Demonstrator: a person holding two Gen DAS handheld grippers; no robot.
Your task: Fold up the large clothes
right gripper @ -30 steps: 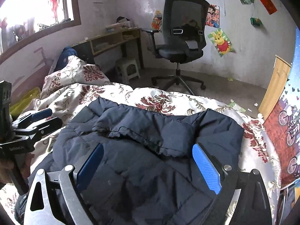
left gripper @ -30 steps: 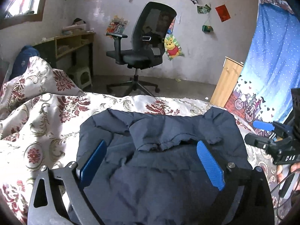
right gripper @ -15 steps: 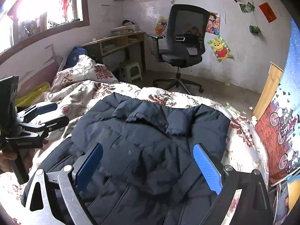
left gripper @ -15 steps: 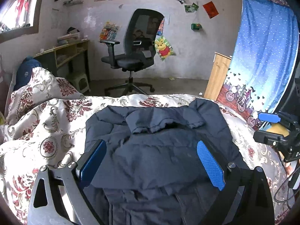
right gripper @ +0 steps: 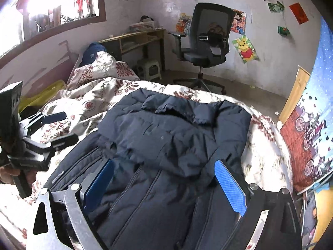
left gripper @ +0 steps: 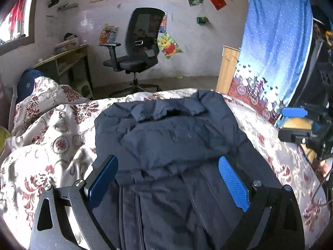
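2 grippers hang over the bed. My left gripper [left gripper: 168,179] and right gripper [right gripper: 164,177] both have their blue pads spread wide, gripping nothing. Beneath them I see the dark navy padded jacket [left gripper: 166,137] lying on the red-and-cream floral bedspread [left gripper: 52,137], partly folded over itself. Beyond stands a black mesh office chair [right gripper: 208,41].

Dark navy quilted puffer jacket [left gripper: 166,137] lying on a bed [left gripper: 52,137] covered with a cream quilt patterned in dark red flowers.

The jacket lies flat on the quilt with its collar toward the far edge and its upper part folded down over the front, where zip lines show. The quilt is rumpled and heaped high at the far left [right gripper: 100,68], and bare patterned cloth shows on both sides of the jacket [right gripper: 264,145].
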